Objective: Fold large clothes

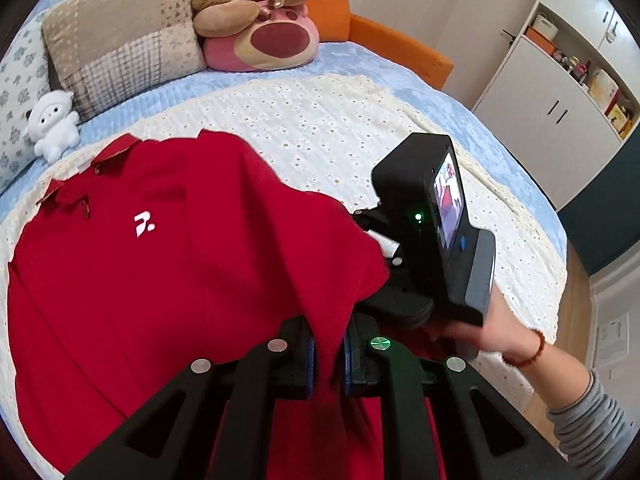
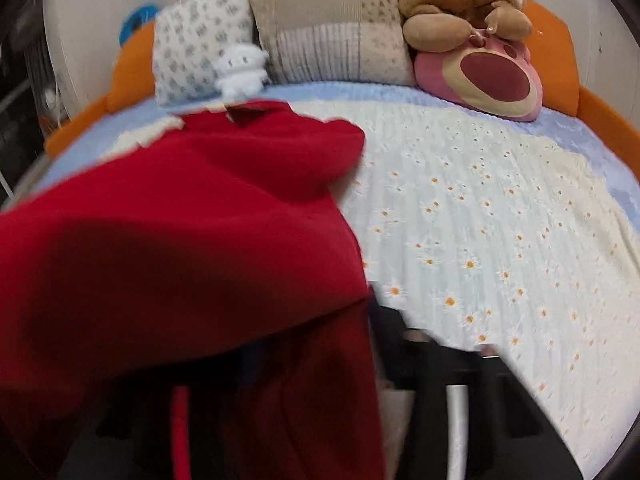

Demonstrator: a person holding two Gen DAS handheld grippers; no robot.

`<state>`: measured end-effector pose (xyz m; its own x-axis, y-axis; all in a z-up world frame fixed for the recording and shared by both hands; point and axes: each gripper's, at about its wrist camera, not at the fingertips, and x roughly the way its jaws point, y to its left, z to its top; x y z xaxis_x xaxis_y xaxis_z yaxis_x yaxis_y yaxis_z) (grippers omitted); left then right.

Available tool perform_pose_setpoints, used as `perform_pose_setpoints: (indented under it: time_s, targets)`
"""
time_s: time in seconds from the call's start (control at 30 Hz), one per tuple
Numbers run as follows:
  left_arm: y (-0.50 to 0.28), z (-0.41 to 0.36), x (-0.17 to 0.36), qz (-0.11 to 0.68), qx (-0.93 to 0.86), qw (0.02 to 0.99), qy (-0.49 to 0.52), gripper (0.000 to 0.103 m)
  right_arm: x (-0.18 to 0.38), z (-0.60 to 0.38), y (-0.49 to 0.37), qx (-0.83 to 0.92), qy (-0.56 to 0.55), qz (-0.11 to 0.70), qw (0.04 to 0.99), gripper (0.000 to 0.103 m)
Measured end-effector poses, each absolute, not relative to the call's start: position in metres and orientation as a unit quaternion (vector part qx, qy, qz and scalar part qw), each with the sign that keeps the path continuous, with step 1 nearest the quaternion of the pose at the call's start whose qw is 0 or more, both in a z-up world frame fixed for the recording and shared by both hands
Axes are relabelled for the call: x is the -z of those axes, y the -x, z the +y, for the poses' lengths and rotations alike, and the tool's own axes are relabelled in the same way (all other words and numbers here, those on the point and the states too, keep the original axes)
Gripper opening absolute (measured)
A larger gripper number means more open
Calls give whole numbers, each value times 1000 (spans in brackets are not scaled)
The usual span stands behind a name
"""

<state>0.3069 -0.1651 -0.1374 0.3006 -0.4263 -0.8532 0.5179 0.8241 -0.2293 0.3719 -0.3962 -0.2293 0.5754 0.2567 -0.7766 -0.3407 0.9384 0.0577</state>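
A red polo shirt with a small white logo lies front up on the bed, collar toward the pillows. My left gripper is shut on a fold of its right-hand edge, lifted off the bed. In the left wrist view a hand holds my right gripper just beyond, its tips tucked under the raised red cloth. In the blurred right wrist view the shirt drapes over the left half of that gripper. Only one of its dark fingers shows. How the jaws stand is hidden.
A white eyelet blanket with daisies covers the blue bedspread. Pillows, a pink-and-brown plush and a small white plush sit at the head. The orange bed frame and white cabinets stand to the right.
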Motion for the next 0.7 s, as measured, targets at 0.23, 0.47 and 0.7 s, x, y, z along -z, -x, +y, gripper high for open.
perform_pose_setpoints:
  time_s: [0.23, 0.47, 0.7]
  targets:
    - [-310, -172, 151, 514, 306, 800, -47, 16, 186, -442, -376, -162, 86, 412, 893, 36]
    - [-294, -219, 197, 515, 328, 788, -75, 21, 195, -464, -399, -178, 82, 427, 883, 39]
    - [-284, -247, 253, 517, 328, 784, -100, 50, 240, -487, -411, -171, 67, 436, 881, 70]
